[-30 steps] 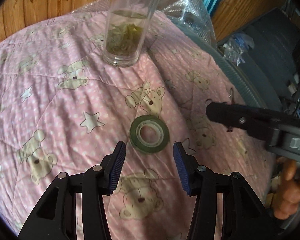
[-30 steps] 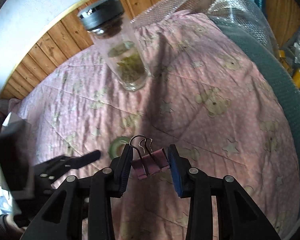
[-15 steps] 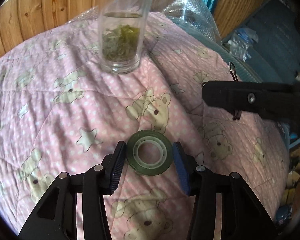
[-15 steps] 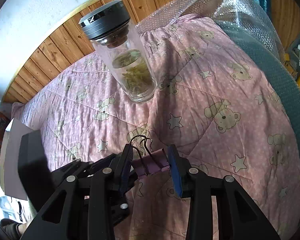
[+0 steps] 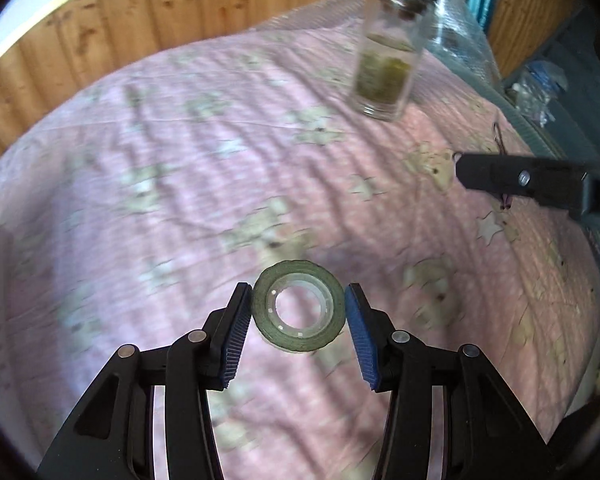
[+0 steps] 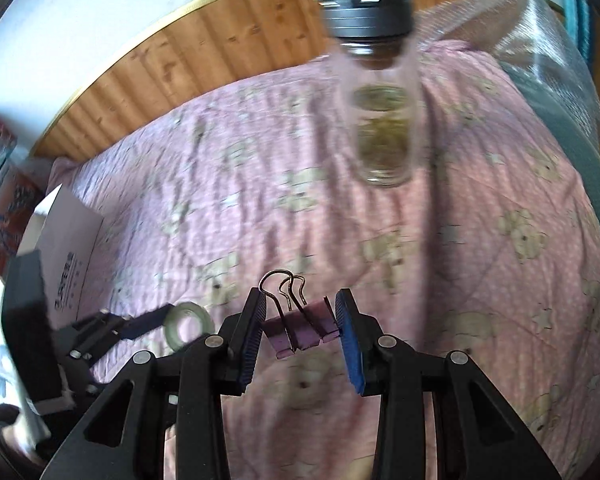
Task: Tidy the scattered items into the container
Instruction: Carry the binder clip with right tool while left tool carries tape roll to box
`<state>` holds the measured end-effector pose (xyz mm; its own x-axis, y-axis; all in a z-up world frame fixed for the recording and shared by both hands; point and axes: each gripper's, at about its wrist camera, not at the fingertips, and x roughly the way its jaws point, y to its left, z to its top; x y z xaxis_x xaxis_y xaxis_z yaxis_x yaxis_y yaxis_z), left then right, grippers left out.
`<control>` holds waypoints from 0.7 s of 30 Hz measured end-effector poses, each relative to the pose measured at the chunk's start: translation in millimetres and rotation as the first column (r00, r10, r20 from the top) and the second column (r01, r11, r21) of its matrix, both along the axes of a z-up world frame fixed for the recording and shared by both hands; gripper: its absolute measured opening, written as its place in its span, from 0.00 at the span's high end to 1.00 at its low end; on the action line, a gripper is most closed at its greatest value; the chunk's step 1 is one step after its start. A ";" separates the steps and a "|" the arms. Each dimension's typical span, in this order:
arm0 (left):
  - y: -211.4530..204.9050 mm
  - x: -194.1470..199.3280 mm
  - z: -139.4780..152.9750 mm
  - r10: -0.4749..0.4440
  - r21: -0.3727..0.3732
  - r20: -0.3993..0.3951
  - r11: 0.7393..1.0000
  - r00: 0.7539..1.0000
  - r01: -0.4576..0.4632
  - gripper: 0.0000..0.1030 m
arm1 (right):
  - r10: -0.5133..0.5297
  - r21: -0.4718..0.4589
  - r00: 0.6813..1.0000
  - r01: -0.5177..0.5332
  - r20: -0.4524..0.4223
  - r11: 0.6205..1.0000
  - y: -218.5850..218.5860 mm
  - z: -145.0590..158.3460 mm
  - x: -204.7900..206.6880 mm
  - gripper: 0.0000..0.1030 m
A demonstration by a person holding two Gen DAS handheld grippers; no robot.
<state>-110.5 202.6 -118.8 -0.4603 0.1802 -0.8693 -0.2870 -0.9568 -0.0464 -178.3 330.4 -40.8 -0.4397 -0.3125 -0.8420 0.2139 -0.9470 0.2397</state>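
The left claw (image 5: 299,316) grips the tape roll (image 5: 299,305) by its outer rim; both blue pads (image 5: 235,334) press the green edge. The roll lies flat between the fingers, hub hole facing the camera, above the pink quilt (image 5: 180,184).

The right claw (image 6: 300,322) is closed on a purple binder clip (image 6: 300,326). Its wire handles point away from the camera.

A glass jar (image 6: 384,120) with a dark lid stands upright at the far right of the quilt. Greenish contents fill its lower part.

A white cardboard box (image 6: 66,248) sits at the left edge of the quilt, near the left claw. In the right wrist view, the roll (image 6: 188,326) hangs just right of the box. Whether it is over the box cannot be told.

Wood panelling (image 5: 140,24) lines the far wall.
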 end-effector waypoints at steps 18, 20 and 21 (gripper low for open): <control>-124.5 59.9 72.4 0.082 -0.050 -0.083 0.995 0.993 -0.086 0.52 | 0.188 0.065 0.980 -0.184 -0.070 0.981 -134.8 16.3 47.8 0.64; -137.6 65.0 76.7 0.095 -0.046 -0.088 0.994 0.992 -0.099 0.52 | 0.208 0.068 0.975 -0.203 -0.076 0.977 -147.3 17.1 51.1 0.64; -144.7 66.8 78.9 0.107 -0.038 -0.093 0.993 0.990 -0.111 0.52 | 0.220 0.072 0.972 -0.215 -0.081 0.974 -155.9 17.9 54.1 0.64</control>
